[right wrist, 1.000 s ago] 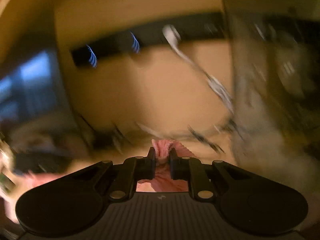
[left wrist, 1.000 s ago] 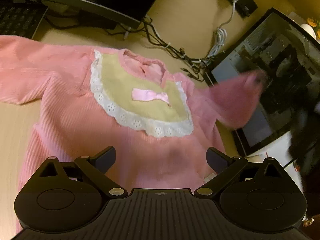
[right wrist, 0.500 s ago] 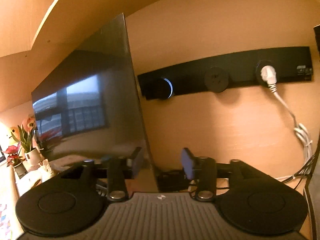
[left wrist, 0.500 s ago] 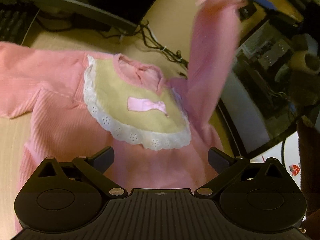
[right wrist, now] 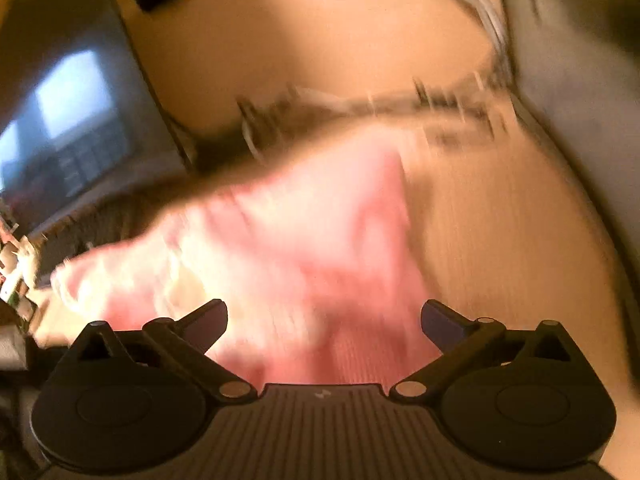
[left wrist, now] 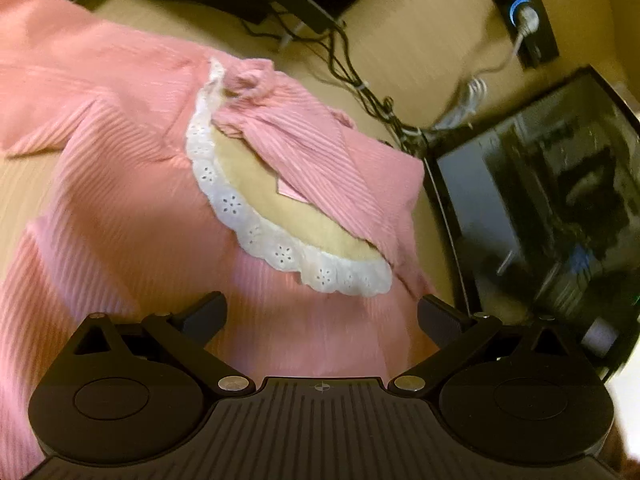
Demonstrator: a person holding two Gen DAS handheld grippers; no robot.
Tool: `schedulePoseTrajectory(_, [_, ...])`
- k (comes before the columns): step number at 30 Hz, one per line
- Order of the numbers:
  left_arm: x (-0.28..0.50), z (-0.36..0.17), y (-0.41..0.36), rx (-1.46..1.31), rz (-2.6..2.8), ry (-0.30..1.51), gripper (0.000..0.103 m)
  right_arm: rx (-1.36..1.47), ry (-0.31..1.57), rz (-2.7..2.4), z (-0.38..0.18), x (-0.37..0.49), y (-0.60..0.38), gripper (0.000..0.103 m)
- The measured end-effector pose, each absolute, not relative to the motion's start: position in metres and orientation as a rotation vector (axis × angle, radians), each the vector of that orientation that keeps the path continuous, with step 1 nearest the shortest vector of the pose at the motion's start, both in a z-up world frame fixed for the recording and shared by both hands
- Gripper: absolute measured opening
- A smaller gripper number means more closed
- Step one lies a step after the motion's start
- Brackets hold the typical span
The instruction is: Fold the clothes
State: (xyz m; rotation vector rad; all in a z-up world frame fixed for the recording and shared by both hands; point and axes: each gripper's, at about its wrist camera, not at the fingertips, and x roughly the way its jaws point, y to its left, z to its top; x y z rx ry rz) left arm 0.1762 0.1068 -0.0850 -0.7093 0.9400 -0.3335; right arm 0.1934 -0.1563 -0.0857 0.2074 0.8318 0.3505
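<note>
Both claws stand spread wide, holding nothing: the left claw (left wrist: 322, 314) and the right claw (right wrist: 324, 318) hover above the pink garment (left wrist: 120, 208) lying on the desk (left wrist: 24, 184), one sleeve (left wrist: 304, 152) folded across its lace-edged bib (left wrist: 256, 204).

One pink garment (left wrist: 132, 216), two grippers: left gripper (left wrist: 322, 316), right gripper (right wrist: 324, 318), one computer case (left wrist: 552, 216)

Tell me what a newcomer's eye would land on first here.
The pink ribbed baby garment fills the left wrist view, spread on the wooden desk. One sleeve lies folded across its cream, lace-edged bib. Both the left gripper and right gripper are open.
</note>
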Motion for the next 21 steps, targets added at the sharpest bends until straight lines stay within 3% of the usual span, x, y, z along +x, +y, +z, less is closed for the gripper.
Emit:
schedulePoseTrajectory(6, [0.185,-0.061,0.101,-0.633,-0.251,0.878,0.103,0.097,0.853,0.271,-0.113,0.172,-0.137,0.103])
schedulePoseTrajectory(8, [0.199,-0.050,0.104,-0.661,-0.228,0.836,0.099,0.019,0.825,0.238,-0.118,0.171,-0.124,0.103])
schedulePoseTrajectory(10, [0.221,-0.049,0.110,-0.705,-0.201,0.829,0.075,-0.060,0.789,0.207,-0.124,0.165,-0.112,0.103])
schedulePoseTrajectory(18, [0.270,-0.072,0.102,-0.573,-0.013,0.816,0.074,0.003,0.745,0.227,-0.123,0.161,-0.121,0.103])
schedulePoseTrajectory(20, [0.275,-0.072,0.097,-0.520,-0.019,0.796,0.054,0.021,0.742,0.235,-0.122,0.161,-0.123,0.103])
schedulePoseTrajectory(21, [0.275,-0.069,0.094,-0.496,-0.039,0.786,0.025,0.029,0.740,0.239,-0.122,0.160,-0.125,0.103])
